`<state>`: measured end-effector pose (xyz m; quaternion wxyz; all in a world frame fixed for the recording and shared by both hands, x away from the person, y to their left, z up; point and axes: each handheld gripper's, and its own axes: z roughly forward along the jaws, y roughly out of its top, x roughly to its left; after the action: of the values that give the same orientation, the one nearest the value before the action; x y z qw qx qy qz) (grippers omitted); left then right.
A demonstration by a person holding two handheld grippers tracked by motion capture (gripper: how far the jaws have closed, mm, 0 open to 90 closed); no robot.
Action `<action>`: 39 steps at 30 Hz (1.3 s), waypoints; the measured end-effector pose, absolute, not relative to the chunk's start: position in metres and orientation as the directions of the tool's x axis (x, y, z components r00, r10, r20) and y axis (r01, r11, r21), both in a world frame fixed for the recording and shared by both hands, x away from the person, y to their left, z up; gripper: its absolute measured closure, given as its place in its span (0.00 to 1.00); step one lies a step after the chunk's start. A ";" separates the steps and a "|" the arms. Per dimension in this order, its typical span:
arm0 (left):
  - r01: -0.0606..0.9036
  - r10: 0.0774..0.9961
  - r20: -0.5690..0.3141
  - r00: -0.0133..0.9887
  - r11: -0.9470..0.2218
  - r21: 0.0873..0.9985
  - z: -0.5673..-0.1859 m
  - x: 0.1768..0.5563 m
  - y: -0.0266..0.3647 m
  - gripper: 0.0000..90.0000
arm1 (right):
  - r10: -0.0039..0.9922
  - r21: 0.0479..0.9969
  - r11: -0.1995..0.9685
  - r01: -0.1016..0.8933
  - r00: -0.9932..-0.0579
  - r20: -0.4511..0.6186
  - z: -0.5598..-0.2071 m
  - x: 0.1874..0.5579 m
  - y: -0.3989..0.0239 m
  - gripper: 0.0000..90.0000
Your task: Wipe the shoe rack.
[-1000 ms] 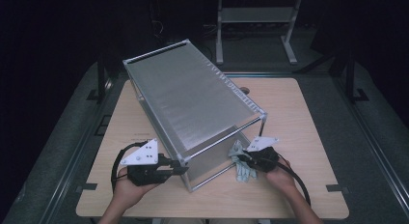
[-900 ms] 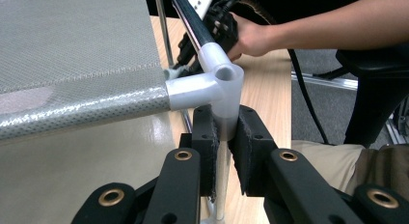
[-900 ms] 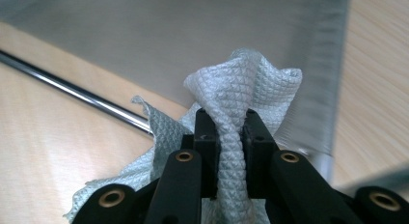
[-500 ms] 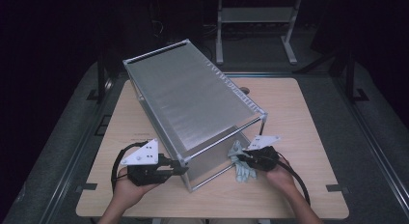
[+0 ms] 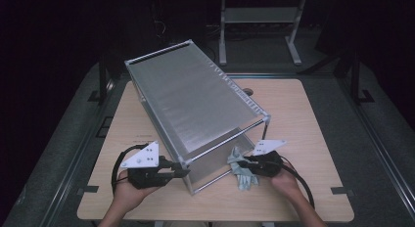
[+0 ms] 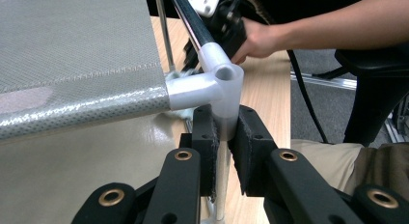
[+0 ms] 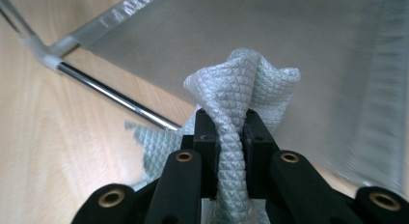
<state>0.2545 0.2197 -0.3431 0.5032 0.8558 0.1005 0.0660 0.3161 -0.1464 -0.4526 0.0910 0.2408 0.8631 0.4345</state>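
Left gripper [image 6: 225, 137] clamped on mesh hamper's corner post [image 6: 226, 96], right gripper [image 7: 225, 132] pinching quilted cloth [image 7: 241, 93], no legible writing

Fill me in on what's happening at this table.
A person is working with a hand-held gripper in each hand at a wooden table. A mesh-sided storage rack with a metal frame lies on its side there, its open end toward the person. The left gripper is clamped on the rack's near corner post just below the white plastic connector. The right gripper pinches a pale green waffle-textured cloth at the rack's open mouth, part of the cloth trailing on the tabletop.
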 end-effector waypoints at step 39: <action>0.094 0.227 0.020 0.974 -0.482 0.871 -0.343 0.249 0.230 0.88 | 0.583 0.816 0.473 0.331 -0.813 -0.008 -0.378 0.329 -0.210 0.89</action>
<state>0.2487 0.2301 -0.3425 0.5004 0.8582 0.0934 0.0662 0.3291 -0.2098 -0.3775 0.1440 0.2701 0.8460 0.4366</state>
